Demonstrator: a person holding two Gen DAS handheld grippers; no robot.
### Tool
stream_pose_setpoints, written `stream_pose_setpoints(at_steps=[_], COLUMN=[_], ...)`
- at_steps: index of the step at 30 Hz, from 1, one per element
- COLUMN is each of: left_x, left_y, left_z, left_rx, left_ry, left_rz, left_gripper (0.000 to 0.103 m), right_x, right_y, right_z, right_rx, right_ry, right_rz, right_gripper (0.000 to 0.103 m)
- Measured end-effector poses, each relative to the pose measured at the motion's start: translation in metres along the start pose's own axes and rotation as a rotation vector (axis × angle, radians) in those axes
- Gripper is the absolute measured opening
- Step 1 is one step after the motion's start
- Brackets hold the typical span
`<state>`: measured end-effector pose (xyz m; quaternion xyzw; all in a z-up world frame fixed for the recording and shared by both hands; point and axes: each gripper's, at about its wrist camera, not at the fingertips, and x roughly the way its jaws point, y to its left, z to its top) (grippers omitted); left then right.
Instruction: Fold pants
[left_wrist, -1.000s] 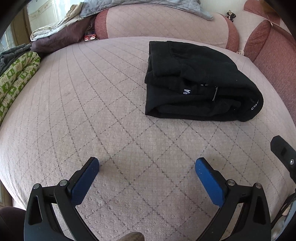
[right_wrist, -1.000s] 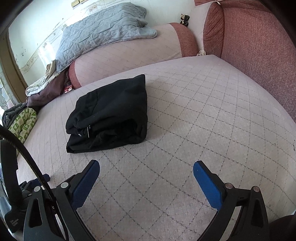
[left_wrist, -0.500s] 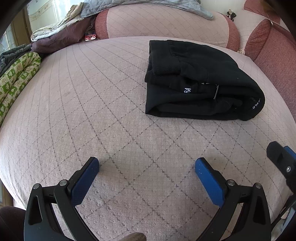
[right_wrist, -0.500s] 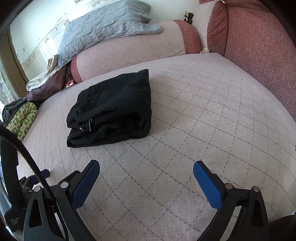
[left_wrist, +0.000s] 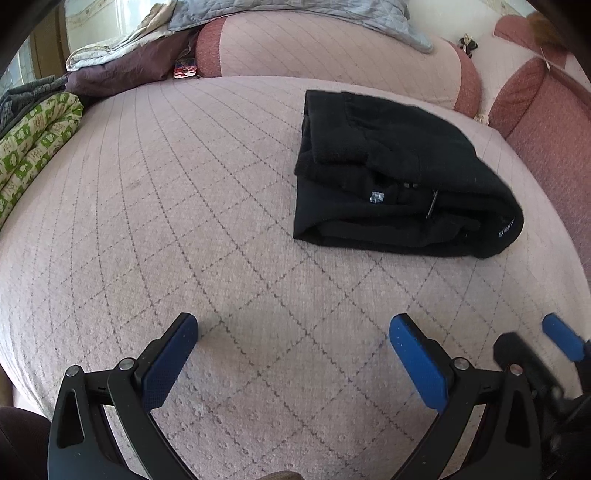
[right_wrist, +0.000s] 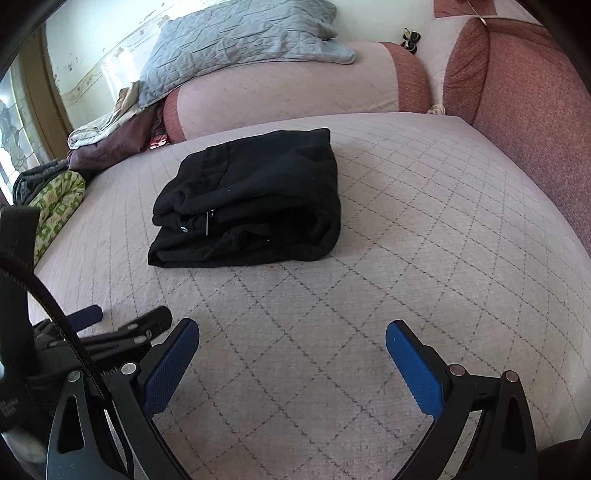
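The black pants (left_wrist: 399, 177) lie folded into a compact bundle on the pink quilted bed (left_wrist: 184, 221); they also show in the right wrist view (right_wrist: 251, 206). My left gripper (left_wrist: 293, 332) is open and empty, low over the bed, well short of the pants and to their left. My right gripper (right_wrist: 291, 332) is open and empty, also short of the pants. The right gripper shows at the lower right of the left wrist view (left_wrist: 535, 350); the left gripper shows at the lower left of the right wrist view (right_wrist: 110, 325).
A long pink bolster (right_wrist: 288, 92) with a grey quilted blanket (right_wrist: 236, 40) lies at the back. Red cushions (right_wrist: 535, 103) stand on the right. A green patterned roll (left_wrist: 33, 147) and a pile of clothes (left_wrist: 122, 70) sit at the left.
Both grippers have drawn closer together; each now shows more of the other. The right view has swung so the pants sit nearer its centre. The pants have not moved.
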<state>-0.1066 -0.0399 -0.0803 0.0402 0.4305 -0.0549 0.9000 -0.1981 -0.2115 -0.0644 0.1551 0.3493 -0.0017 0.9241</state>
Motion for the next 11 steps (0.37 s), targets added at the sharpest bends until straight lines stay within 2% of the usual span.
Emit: stream_pose_setpoints(at_steps=[7, 11], left_x=[-0.012, -0.017], left_y=[0.001, -0.001], left_z=[0.001, -0.001], left_rx=[-0.002, 0.010], left_ry=[-0.044, -0.066], left_rz=[-0.003, 0.017], left_gripper=[0.103, 0.103], right_x=[-0.005, -0.008], right_y=[0.007, 0.013], right_z=[-0.001, -0.003], right_rx=[-0.036, -0.072], right_ry=[-0.034, -0.060], right_rz=[0.023, 0.000], right_gripper=[0.103, 0.103])
